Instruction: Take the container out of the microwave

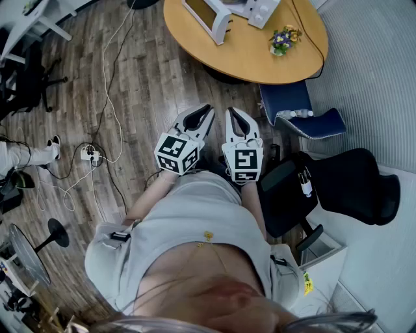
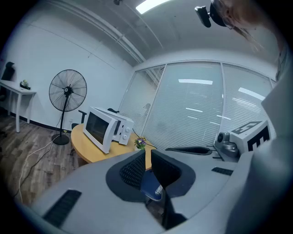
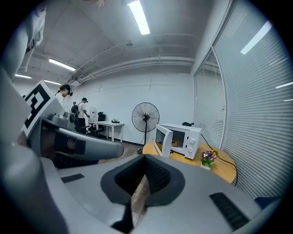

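Both closed and empty, your left gripper [image 1: 207,108] and right gripper [image 1: 232,110] should approach the table's [image 1: 250,60] open microwave [image 3: 181,139], then open for the container [image 3: 176,143].

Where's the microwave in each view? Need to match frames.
Head view: microwave at the top edge, right of centre, on the round table.
Left gripper view: microwave left of centre.
Right gripper view: microwave right of centre, door open.
Shared landmark: flower pot beside it on the table.
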The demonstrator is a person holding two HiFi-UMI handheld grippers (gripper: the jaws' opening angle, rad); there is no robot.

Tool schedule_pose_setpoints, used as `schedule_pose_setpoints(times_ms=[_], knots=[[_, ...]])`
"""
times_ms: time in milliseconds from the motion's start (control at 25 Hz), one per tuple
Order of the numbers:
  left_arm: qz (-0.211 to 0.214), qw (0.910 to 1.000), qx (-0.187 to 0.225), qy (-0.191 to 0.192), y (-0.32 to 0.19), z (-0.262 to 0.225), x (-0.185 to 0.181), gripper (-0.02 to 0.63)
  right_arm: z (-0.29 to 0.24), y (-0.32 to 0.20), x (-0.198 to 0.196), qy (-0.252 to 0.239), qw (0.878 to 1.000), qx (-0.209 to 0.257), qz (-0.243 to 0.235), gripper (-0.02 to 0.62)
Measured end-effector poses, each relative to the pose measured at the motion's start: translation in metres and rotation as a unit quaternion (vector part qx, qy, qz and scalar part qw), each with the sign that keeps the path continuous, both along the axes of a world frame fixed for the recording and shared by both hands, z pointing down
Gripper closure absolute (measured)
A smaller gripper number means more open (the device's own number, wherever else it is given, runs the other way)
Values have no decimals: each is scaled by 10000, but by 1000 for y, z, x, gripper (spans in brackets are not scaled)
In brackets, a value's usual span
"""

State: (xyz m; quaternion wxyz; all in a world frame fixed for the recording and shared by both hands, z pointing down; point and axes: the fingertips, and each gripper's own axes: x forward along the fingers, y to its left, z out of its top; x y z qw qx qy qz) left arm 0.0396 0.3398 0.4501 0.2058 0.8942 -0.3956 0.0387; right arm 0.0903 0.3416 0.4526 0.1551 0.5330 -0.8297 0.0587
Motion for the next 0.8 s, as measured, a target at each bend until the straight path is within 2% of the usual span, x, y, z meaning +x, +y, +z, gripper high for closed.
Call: schedule_pose_setpoints(times_ms=[680,800], knots=[[15,9998,163,98,-1,-8,-18,545,-10,-2,-12,-219,9993,274,96,573],[-9,9997,172,156,-2,-10,-22,546,-11,-4,-18,-275,9992,289,26,539]])
